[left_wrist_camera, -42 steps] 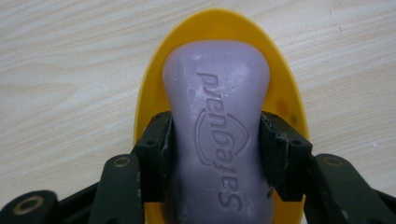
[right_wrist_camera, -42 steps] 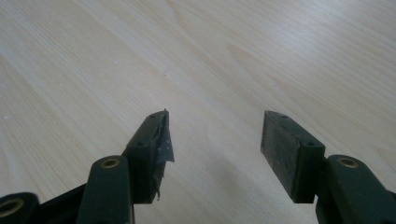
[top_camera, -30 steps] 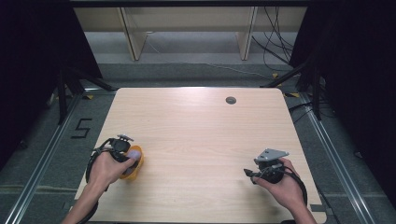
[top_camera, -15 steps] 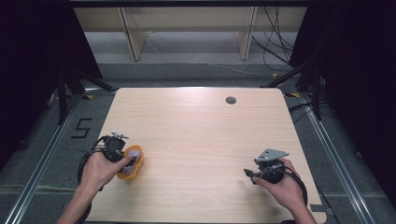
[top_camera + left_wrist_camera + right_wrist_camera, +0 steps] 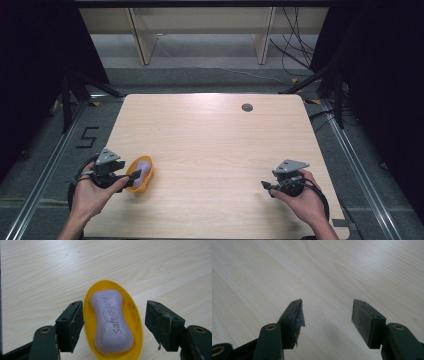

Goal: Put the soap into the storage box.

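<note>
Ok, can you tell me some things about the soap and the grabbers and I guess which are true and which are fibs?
1. The soap is purple and lies in a yellow dish. True.
2. The left gripper is squeezing the dish tight. False: its jaws stand open on either side of the dish, with a gap on the right side.
3. The right gripper is holding a sponge. False: it is open, with bare table between its jaws.
4. The soap has a word pressed into its top. True.
5. The dish sits in the middle of the table. False: it is near the person's left hand, by the near left corner.
</note>
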Demonstrator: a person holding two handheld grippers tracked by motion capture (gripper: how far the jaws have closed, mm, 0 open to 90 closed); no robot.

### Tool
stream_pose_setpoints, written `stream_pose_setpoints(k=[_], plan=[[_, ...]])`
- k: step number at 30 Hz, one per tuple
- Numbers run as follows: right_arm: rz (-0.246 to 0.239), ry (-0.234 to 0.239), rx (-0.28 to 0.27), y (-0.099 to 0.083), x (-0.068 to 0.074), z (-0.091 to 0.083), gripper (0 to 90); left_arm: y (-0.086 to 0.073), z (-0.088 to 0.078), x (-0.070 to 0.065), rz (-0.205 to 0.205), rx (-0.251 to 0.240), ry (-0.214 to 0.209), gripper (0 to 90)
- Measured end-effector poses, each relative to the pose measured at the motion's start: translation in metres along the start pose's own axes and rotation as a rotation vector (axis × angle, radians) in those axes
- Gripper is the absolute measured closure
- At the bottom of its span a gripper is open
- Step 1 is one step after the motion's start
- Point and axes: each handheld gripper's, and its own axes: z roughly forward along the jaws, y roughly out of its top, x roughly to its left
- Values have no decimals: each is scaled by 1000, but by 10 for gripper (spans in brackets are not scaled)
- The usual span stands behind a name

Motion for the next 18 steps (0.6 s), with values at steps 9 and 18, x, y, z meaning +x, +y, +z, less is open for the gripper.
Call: stream_pose_setpoints(k=[9,18], plan=[[2,3,-3,0,0,0,427,-43,-2,7,-57,-137,17,290],[5,6,-12,1,2,0,427,-57,1,6,-73,-172,29,305]])
